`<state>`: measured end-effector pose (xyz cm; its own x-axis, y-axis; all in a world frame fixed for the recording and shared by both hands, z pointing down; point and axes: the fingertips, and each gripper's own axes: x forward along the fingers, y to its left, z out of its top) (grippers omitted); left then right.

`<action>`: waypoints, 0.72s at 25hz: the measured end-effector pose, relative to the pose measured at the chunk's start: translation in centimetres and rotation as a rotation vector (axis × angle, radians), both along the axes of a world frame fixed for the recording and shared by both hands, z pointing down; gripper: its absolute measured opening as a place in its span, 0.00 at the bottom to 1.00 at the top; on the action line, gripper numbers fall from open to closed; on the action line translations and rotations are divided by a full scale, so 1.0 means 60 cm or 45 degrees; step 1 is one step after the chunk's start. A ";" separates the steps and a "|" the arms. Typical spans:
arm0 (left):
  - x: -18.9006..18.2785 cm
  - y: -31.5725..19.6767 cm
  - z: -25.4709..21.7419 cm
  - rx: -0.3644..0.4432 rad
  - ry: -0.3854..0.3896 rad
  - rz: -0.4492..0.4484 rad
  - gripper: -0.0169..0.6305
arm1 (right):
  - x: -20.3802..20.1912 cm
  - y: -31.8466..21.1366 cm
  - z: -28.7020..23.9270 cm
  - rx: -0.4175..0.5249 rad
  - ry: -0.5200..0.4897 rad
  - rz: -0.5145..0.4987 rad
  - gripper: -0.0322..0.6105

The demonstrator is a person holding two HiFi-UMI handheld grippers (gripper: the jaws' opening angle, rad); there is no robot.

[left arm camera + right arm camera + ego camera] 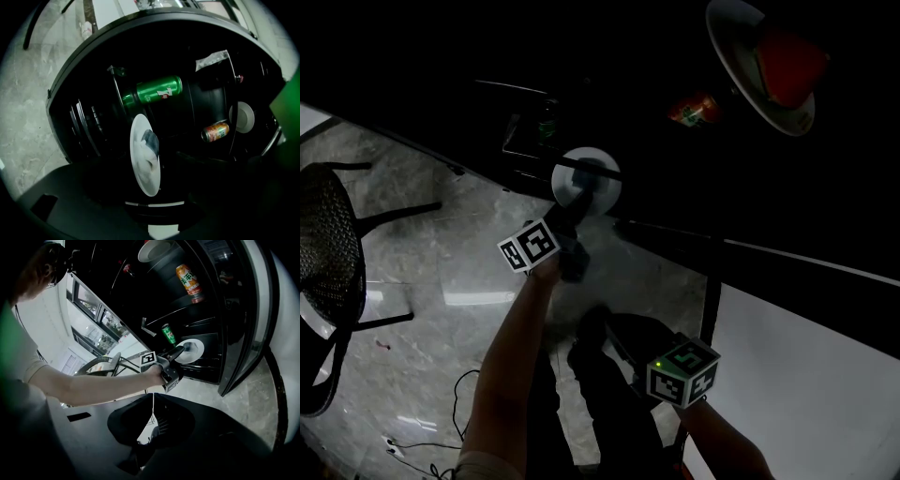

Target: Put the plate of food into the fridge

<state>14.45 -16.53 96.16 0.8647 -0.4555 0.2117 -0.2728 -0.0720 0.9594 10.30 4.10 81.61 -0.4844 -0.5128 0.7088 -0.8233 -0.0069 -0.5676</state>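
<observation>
Right, the small round white plate of food (145, 161) looks set on a lower shelf inside the open black fridge (84, 51), below a green drinks can (157, 90). The left gripper (579, 187) has its jaws spread wide, not pinching the plate. Best to back straight out without nudging the rim. The right gripper (153, 401) is closed and empty, low outside.

Room I work in, dim. Black mesh chair (328, 253); glossy grey marble floor (441, 281) under it, catching light; bright windows (91, 305) behind it.

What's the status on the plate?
Left gripper open, at plate. Right gripper shut, empty. Plate inside fridge. Green can clear of it.
</observation>
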 end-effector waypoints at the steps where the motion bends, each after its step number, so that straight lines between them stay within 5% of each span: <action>1: -0.001 0.005 -0.003 0.010 -0.004 0.022 0.50 | -0.002 0.001 0.000 -0.001 -0.003 -0.003 0.09; 9: 0.002 0.068 -0.020 0.128 -0.126 0.285 0.50 | -0.018 0.018 0.007 -0.042 -0.020 -0.034 0.09; 18: 0.019 0.076 -0.006 0.182 -0.249 0.422 0.50 | -0.029 0.026 0.016 -0.060 -0.018 -0.036 0.09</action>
